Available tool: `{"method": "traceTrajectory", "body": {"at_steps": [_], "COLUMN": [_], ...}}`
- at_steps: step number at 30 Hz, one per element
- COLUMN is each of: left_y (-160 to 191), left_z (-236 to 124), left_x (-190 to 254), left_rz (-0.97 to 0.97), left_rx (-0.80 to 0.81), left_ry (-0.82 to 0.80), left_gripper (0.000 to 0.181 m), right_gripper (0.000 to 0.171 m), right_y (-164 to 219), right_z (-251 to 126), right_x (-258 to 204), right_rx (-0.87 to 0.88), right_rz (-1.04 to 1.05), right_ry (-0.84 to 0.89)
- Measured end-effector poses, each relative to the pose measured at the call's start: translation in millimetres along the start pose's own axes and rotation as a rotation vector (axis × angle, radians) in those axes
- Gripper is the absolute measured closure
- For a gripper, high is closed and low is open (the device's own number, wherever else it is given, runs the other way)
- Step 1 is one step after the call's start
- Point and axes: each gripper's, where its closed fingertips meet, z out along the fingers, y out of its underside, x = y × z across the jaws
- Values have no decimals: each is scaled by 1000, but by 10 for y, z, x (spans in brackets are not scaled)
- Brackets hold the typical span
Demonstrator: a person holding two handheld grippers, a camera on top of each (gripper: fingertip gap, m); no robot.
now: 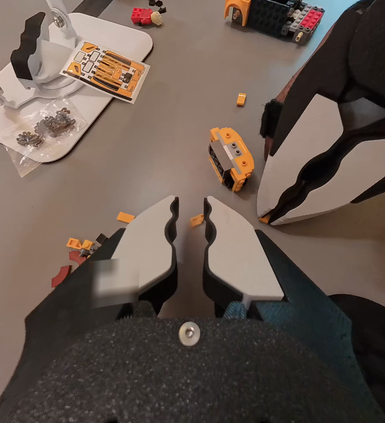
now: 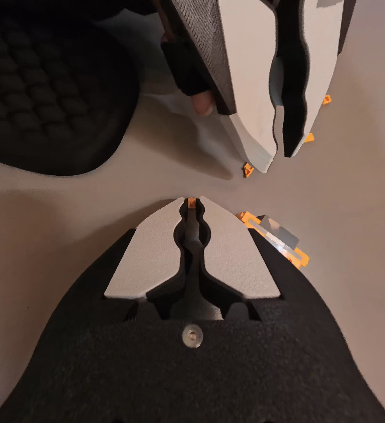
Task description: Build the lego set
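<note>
Pinching a small orange piece (image 2: 191,202) at its very tips, the right tool (image 2: 191,201) rests low on the grey tabletop (image 1: 164,148), its fingers pressed together around that piece. The left tool (image 1: 191,201) hovers with its fingers spread and nothing between them; a small orange plate (image 1: 196,220) lies on the tabletop just beyond its tips. Between and beyond the two tools sits an orange sub-assembly (image 1: 231,158) (grey and black parts show on top), tipped on its side. Far right stands a larger black, grey and red build (image 1: 285,19). Far left, a sticker sheet (image 1: 105,71) rests on a white board (image 1: 127,36), with a clear bag of dark parts (image 1: 47,128) beside it. Loose orange and dark red bits (image 1: 77,247) lie near left.
</note>
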Motion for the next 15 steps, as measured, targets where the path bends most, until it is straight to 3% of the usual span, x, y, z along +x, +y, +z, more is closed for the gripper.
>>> {"method": "traceTrajectory", "body": {"at_steps": [1,9,15], "left_y": [8,26,231], "left_z": [1,-45,-161], "left_x": [-2,38,330], "left_rz": [1,50,191], "left_rx": [-3,-17,-148], "left_ry": [-1,28,195], "left_gripper": [161,162,163], "right_gripper": [162,147,145], "right_y": [-2,-137,98], "right_z": [-6,-352,-529], "right_x": [-5,67,350], "right_rx": [4,187,115], "right_rz": [3,18,-28], "right_ry": [-6,-70,-25]}}
